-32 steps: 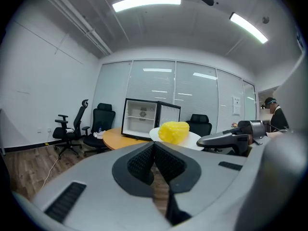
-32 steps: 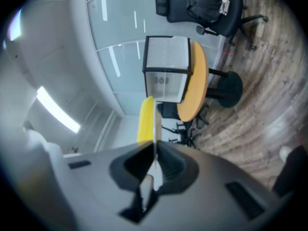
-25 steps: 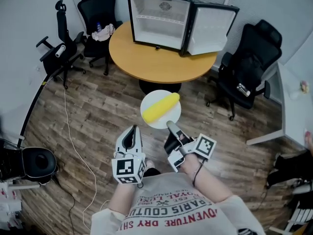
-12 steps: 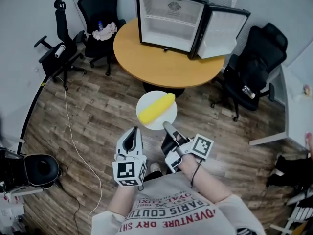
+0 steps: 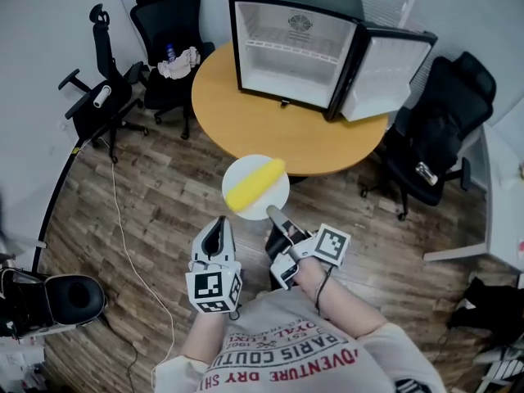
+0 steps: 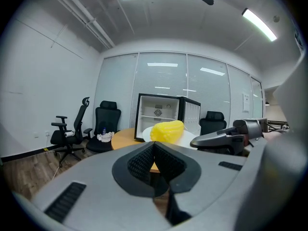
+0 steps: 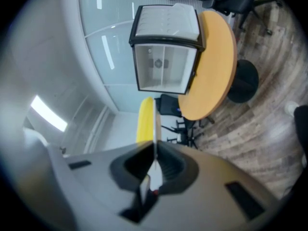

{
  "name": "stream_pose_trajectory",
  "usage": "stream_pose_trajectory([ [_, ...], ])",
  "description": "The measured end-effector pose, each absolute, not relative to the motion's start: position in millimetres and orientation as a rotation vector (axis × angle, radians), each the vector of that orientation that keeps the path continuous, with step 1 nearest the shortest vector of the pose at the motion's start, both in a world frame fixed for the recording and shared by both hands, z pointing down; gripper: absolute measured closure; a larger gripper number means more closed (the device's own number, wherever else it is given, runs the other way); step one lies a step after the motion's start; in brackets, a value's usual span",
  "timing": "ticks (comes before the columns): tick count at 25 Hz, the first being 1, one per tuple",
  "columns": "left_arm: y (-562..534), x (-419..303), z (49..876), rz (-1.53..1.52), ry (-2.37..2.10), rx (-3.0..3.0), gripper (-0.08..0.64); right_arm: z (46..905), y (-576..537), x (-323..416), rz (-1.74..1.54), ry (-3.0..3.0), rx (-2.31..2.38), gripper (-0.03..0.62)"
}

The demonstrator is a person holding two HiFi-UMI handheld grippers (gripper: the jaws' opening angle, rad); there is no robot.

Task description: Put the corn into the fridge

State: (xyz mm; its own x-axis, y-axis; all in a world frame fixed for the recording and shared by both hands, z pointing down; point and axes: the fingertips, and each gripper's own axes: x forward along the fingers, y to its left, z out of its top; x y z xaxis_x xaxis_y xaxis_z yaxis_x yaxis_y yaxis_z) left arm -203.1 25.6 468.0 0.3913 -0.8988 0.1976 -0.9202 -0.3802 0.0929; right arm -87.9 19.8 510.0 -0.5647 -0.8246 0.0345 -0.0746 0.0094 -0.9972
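right tool (image 5: 273, 213) clamped on plate (image 5: 243, 170) rim, corn (image 5: 255, 183) aboard | left tool (image 5: 217, 226) closed, empty | open fridge (image 5: 299, 43) nearer than before; carry progressing

You wear a pale short-sleeved shirt (image 5: 299, 354) with red and dark lettering, at 6 o'clock in the head view. Your left gripper (image 5: 219, 226) has a light grey shell, black ribbed pads and a white cube (image 5: 213, 291) of black square markers. Your right gripper (image 5: 274, 215) is built alike, with a thin dark cord (image 5: 322, 291) by the wrist.
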Motion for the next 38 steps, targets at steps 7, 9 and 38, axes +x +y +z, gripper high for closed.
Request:
stream_pose_trajectory([
  [7, -65, -172, 464, 0.2, -1.666, 2.45, 0.529, 500, -75, -56, -1.605, 1.705, -0.895, 0.551],
  [9, -92, -159, 462, 0.197, -1.677, 2.443, 0.529, 495, -103, -42, -1.601, 1.71, -0.885, 0.551],
  [38, -366, -44, 445, 0.179, -1.339, 2.677, 0.529, 478, -338, 70, -1.391, 1.543, -1.068, 0.55],
])
